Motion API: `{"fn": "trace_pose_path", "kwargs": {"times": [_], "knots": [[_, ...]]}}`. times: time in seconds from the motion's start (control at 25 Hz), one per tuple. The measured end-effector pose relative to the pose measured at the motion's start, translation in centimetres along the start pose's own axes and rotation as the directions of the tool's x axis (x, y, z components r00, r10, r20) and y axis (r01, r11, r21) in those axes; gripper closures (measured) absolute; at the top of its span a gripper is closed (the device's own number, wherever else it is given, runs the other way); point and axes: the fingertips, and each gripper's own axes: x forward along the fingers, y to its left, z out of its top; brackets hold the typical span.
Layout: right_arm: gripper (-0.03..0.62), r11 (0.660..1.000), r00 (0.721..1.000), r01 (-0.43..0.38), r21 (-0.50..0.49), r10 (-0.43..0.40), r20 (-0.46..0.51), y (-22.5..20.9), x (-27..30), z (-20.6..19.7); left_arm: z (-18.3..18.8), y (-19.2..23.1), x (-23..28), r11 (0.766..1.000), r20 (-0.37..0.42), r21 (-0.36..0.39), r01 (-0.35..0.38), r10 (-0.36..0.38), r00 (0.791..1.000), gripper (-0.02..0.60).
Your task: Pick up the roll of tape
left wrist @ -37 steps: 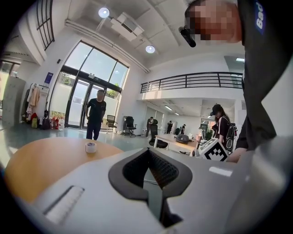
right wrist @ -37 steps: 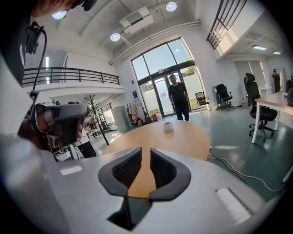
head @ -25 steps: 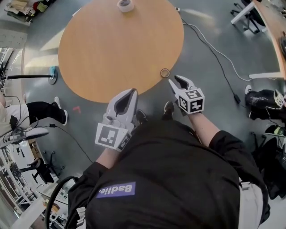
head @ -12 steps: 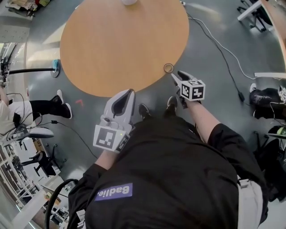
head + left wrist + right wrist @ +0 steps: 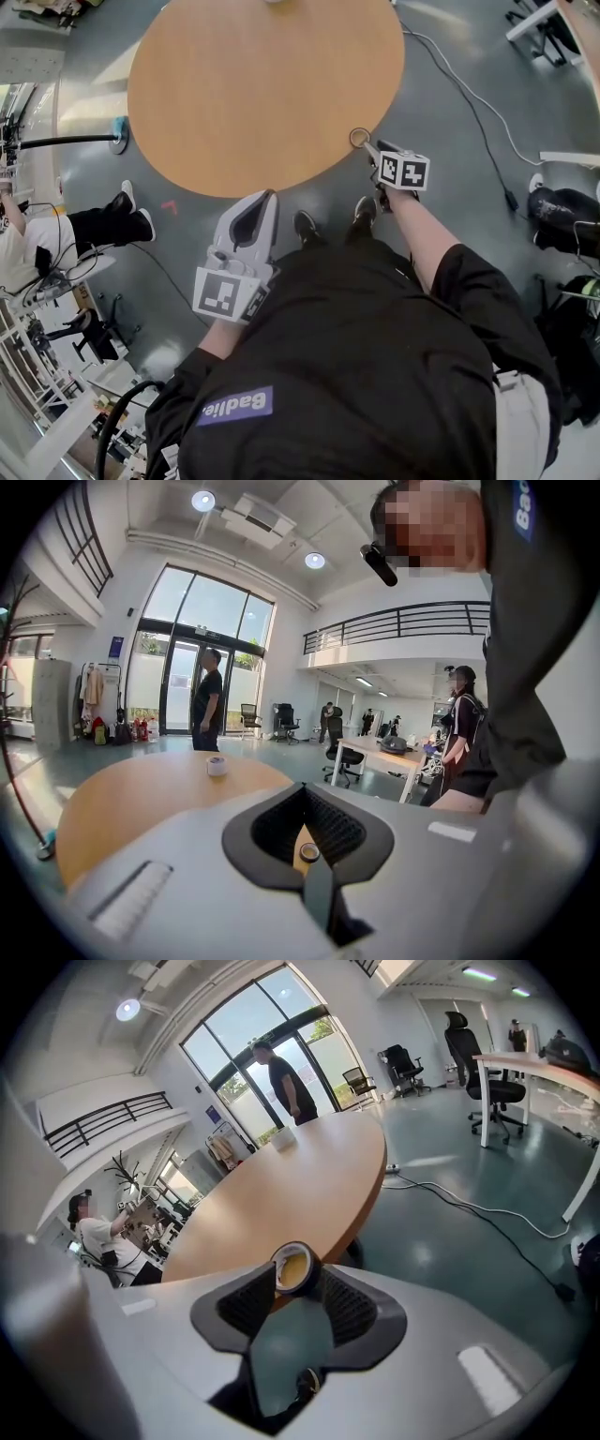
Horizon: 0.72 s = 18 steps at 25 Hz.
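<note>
Right gripper [image 5: 371, 150] lowered, jaws just opened wide; tape roll [image 5: 359, 138] between its tips.

- Round light-brown wooden table top [image 5: 253, 94]: broad bare surface, open to a reach from its near rim.
- Small dark roll of tape [image 5: 359, 138] lies at the near right rim, bare wood round it.
- White tape roll [image 5: 216, 765] stands at the far side, well apart.
- 1 person in dark clothes [image 5: 206, 700] stands beyond the far rim.
</note>
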Motion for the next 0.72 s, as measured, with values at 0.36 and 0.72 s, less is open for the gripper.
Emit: {"fn": "trace_pose_path", "kwargs": {"times": [0.36, 0.72], "knots": [[0.433, 0.996, 0.998, 0.040, 0.079, -0.036, -0.049, -1.0, 2.2, 0.0, -0.6, 1.2, -0.9, 0.999, -0.017, -0.024, -0.034, 0.034, 0.999, 0.561], [0.436, 0.990, 0.995, 0.061, 0.129, -0.050, -0.084, -2.1, 3.3, -0.4, -1.5, 1.9, -1.3, 0.997, -0.010, -0.044, -0.056, 0.056, 0.998, 0.561]]}}
